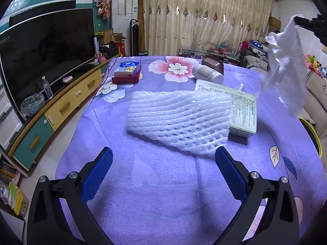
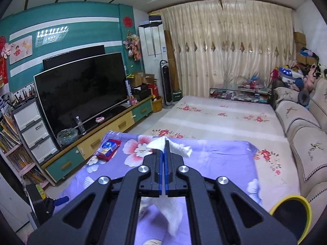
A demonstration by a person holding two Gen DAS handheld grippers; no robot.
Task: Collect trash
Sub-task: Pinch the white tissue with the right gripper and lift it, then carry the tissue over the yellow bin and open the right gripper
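Your right gripper [image 2: 164, 143] is clamped on a crumpled white tissue [image 2: 179, 149], lifted clear above the purple floral cloth [image 2: 214, 159]; the tissue's tail hangs down beneath the fingers. From the left wrist view it dangles at upper right [image 1: 284, 65], over the table's right edge. Your left gripper [image 1: 163, 159] hovers with jaws wide and empty, low over bare cloth at the near edge. Just beyond its pads lies a white foam net [image 1: 177, 120], its right end overlapping a pale box [image 1: 243, 112] covered in small print too fine to read. Farther off lie a white bottle [image 1: 208, 72], its label unreadable, and a blue-and-white pack [image 1: 127, 68] on a red tray [image 1: 125, 79] near the far left corner. A yellow-rimmed bin [image 2: 294, 212] sits off the table's near right corner. Left of the table, open floor separates it from the TV cabinet [image 1: 61, 108].
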